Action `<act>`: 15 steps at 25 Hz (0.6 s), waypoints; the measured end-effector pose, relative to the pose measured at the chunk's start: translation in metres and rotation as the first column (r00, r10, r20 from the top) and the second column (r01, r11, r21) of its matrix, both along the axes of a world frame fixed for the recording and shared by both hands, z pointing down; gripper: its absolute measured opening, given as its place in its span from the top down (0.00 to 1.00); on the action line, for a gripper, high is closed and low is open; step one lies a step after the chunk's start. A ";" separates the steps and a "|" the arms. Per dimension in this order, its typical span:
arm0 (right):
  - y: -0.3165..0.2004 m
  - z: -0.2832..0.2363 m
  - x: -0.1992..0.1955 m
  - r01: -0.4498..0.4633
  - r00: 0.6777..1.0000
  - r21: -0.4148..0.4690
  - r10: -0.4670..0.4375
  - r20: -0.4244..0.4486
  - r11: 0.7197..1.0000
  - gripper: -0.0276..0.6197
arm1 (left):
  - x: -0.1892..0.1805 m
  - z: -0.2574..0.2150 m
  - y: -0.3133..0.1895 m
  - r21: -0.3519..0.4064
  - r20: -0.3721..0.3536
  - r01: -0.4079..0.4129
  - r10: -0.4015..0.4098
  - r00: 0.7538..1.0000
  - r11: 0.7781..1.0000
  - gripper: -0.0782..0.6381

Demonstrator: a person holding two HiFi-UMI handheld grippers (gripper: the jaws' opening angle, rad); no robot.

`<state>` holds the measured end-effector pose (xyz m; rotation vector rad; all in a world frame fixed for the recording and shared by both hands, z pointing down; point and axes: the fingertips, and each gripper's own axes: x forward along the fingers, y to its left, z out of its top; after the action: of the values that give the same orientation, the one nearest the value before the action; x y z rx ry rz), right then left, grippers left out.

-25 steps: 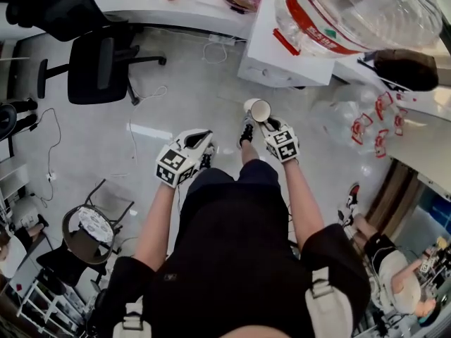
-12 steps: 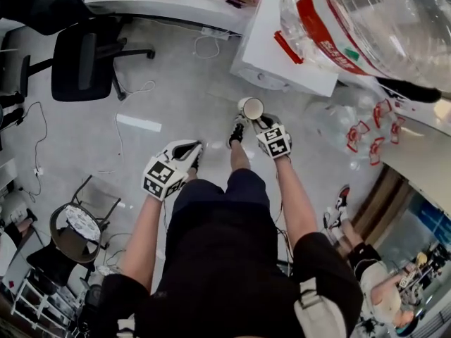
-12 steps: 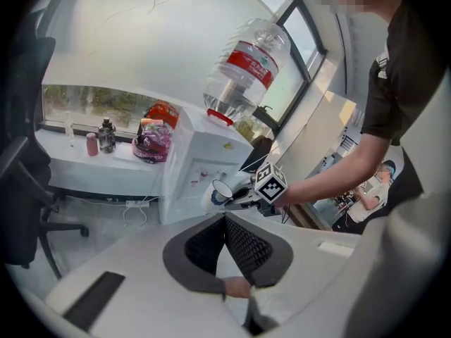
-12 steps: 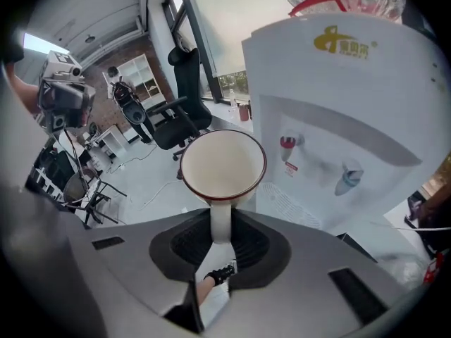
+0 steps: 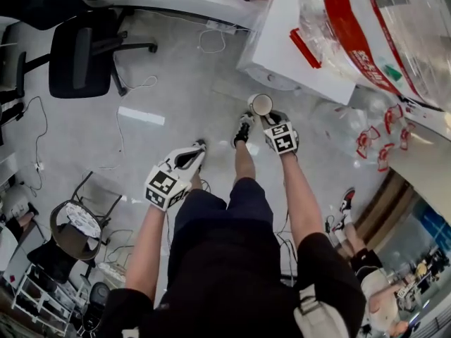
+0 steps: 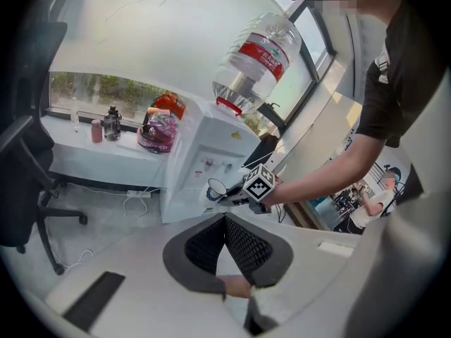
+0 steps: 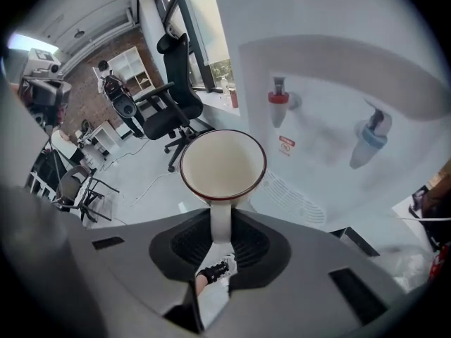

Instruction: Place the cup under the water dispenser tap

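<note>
Pale grey office floor point(image 5: 169, 83) runs to a white water dispenser point(image 5: 282, 55) at the far right, with a clear bottle point(image 5: 380, 27) upended on top. The cup point(image 5: 261, 104) hangs in the air just in front of the dispenser's face, off the floor. Its mouth opens upward and tips back toward the person, so its rim reads as a near-full circle in both the head view and the right gripper view. Its handle points back into the right gripper point(image 5: 271, 120), whose jaws are clamped on that handle. In the right gripper view the cup point(image 7: 223, 166) sits left of and below the red tap point(image 7: 278, 98), with the blue tap point(image 7: 370, 136) farther right and the drip grille point(image 7: 296, 192) just beside it. It stands under neither tap. The left gripper point(image 5: 195, 151) hangs nearer and to the left, well apart, its jaws pressed together on nothing. A black office chair point(image 5: 77, 55) stands at far left.
</note>
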<state>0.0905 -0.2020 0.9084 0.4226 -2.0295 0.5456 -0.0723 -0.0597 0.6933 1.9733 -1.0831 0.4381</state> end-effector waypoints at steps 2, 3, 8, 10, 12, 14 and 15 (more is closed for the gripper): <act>-0.005 0.011 0.002 -0.022 1.000 -0.004 0.022 -0.009 1.000 0.88 | 0.004 0.006 0.001 0.001 -0.012 0.006 -0.006 1.000 1.000 0.89; -0.008 0.017 0.002 -0.034 0.999 -0.002 0.034 -0.013 0.999 0.88 | 0.006 0.009 0.001 0.002 -0.018 0.009 -0.009 1.000 1.000 0.89; -0.025 0.047 -0.003 -0.083 0.996 0.032 0.084 -0.038 0.996 0.88 | 0.007 0.027 -0.003 -0.001 -0.038 0.026 -0.026 0.999 1.000 0.89; -0.034 0.058 -0.004 -0.097 0.994 0.046 0.099 -0.055 0.994 0.88 | 0.007 0.033 -0.003 -0.004 -0.050 0.036 -0.036 0.998 0.999 0.89; -0.041 0.069 -0.007 -0.117 0.991 0.055 0.120 -0.059 0.992 0.88 | 0.006 0.038 0.001 -0.012 -0.051 0.039 -0.039 0.998 0.999 0.89; -0.049 0.079 -0.011 -0.138 0.988 0.070 0.142 -0.062 0.988 0.88 | 0.006 0.043 0.005 -0.024 -0.044 0.040 -0.041 0.998 0.999 0.89; -0.053 0.083 -0.012 -0.150 0.986 0.077 0.155 -0.065 0.986 0.88 | 0.007 0.045 0.007 -0.029 -0.042 0.039 -0.041 0.998 0.999 0.89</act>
<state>0.0788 -0.2553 0.9918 0.6362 -1.9632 0.5440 -0.0652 -0.0527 0.7378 1.9242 -1.0819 0.3864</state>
